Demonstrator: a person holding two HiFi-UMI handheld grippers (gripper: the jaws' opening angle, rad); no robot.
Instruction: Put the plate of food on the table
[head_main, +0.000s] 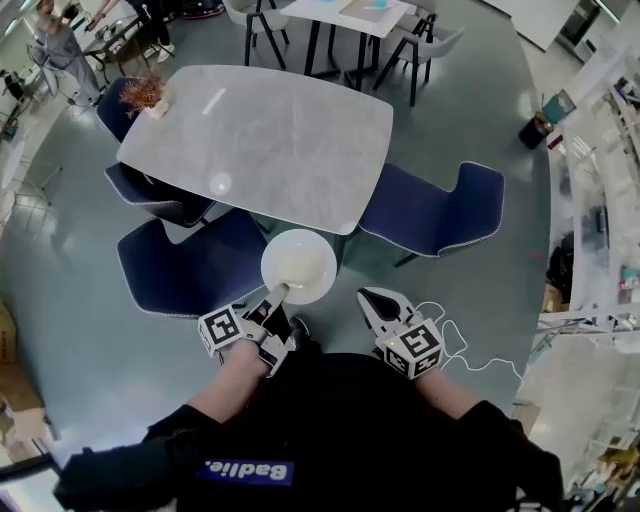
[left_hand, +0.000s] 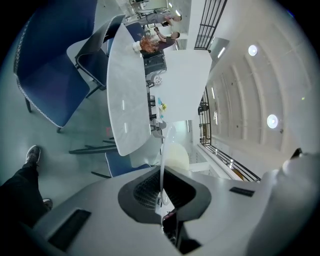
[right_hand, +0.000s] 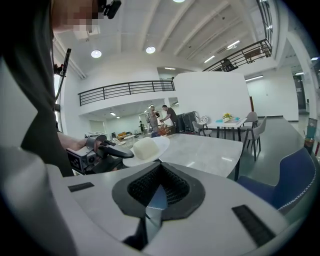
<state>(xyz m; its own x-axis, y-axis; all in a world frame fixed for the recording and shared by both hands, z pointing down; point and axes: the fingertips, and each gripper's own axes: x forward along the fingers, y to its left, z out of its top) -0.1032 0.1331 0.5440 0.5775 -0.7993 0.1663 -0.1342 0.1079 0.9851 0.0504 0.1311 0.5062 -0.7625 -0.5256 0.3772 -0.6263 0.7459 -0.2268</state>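
My left gripper (head_main: 277, 300) pinches the 6 o'clock rim of the white plate (head_main: 298, 262) — stiff, slick, probably breakable, likely front-heavy beyond my grip — held in the air near the table (head_main: 260, 130) at 12 o'clock; my right gripper (head_main: 374, 300) is pressed together, empty.

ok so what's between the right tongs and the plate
Nothing. In the head view only bare floor shows between the right tongs and the plate, which the left tongs grip by its rim.
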